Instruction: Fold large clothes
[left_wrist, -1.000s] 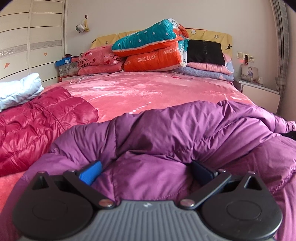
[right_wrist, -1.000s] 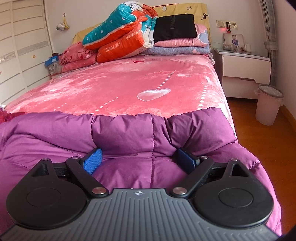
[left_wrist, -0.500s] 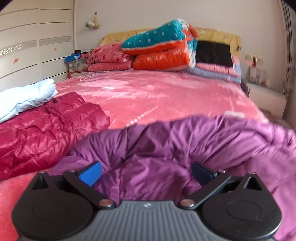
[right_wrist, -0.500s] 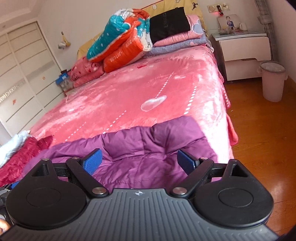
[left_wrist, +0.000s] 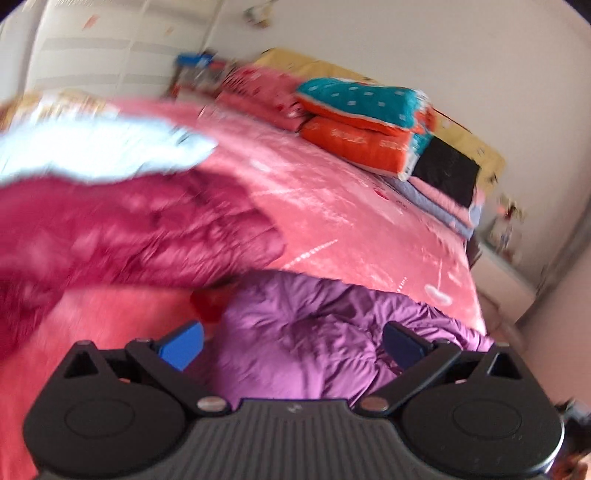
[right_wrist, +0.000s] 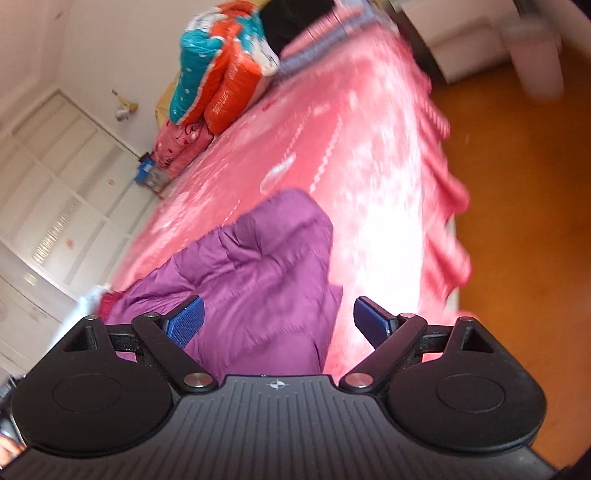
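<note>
purple down jacket (left_wrist: 317, 332) lies bunched at the foot end of the pink bed (left_wrist: 351, 221), close to the bed edge on the floor side, probably kept there so it stays in easy reach for folding. left gripper (left_wrist: 291, 341) hangs above the purple down jacket with its blue pads spread wide, nothing between them, not touching the fabric as far as the blur lets me see. right gripper (right_wrist: 277, 321) also spread apart and empty, tilted hard to one side, over the jacket's end nearest the bed edge. looks like both tools are free of the purple down jacket for a re-grip or the next fold; can't tell how many folds are done, it reads as a compact lump rather than spread flat. red down jacket (left_wrist: 129, 229) sits beside the purple down jacket, farther from the bed edge, with a light blue garment (left_wrist: 92, 151) beyond it, likely a queue or a done pile. stacked quilts (left_wrist: 369, 122) are well apart at the head end, clear of the working space.
</note>
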